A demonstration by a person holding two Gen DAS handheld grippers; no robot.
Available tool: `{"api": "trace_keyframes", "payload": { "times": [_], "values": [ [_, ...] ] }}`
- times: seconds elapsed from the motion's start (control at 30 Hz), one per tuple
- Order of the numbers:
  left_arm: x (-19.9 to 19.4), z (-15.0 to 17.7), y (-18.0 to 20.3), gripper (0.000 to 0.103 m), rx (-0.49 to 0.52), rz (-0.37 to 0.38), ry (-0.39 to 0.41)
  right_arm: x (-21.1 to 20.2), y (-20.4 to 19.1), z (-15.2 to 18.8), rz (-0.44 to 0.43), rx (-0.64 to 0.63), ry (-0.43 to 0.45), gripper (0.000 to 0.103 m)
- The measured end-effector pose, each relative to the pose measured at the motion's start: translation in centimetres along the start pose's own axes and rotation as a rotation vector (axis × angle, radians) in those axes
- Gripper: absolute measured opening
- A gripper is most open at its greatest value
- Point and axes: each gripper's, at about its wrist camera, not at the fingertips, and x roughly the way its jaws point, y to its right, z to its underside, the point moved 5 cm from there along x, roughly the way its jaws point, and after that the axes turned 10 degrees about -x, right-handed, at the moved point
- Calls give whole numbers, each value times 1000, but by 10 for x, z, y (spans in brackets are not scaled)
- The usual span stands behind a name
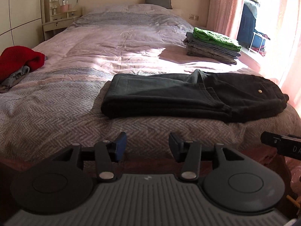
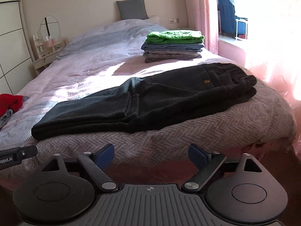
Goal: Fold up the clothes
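Note:
Dark trousers [image 1: 188, 96] [image 2: 146, 101] lie folded lengthwise across the foot of the bed, waistband to the right, legs doubled back at the left. My left gripper [image 1: 147, 145] hangs off the bed's front edge, jaws open and nothing between them. My right gripper [image 2: 151, 155] also stands back from the bed edge, jaws wide open and empty. Each gripper's tip pokes into the other's view at the side: the right one's tip [image 1: 282, 145] and the left one's tip [image 2: 17, 155]. Neither touches the trousers.
A stack of folded clothes [image 1: 212, 45] [image 2: 173, 46] with a green top sits at the bed's right side. A red and grey heap [image 1: 18, 62] [image 2: 9, 105] lies at the left. Pink curtains [image 2: 272, 56] hang on the right, and a dresser with mirror [image 1: 62, 9] stands at the back left.

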Motion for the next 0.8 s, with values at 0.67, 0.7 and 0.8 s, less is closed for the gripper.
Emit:
{"api": "trace_keyframes", "payload": {
  "times": [0.67, 0.7, 0.8],
  "values": [
    [-81, 16, 18, 56, 67, 22, 113, -64, -15, 12, 97, -72, 46, 94],
    [-81, 15, 17, 57, 65, 23, 114, -63, -15, 11, 98, -73, 45, 94],
    [-75, 11, 16, 58, 62, 21, 108, -59, -16, 9, 100, -74, 40, 94]
  ]
}}
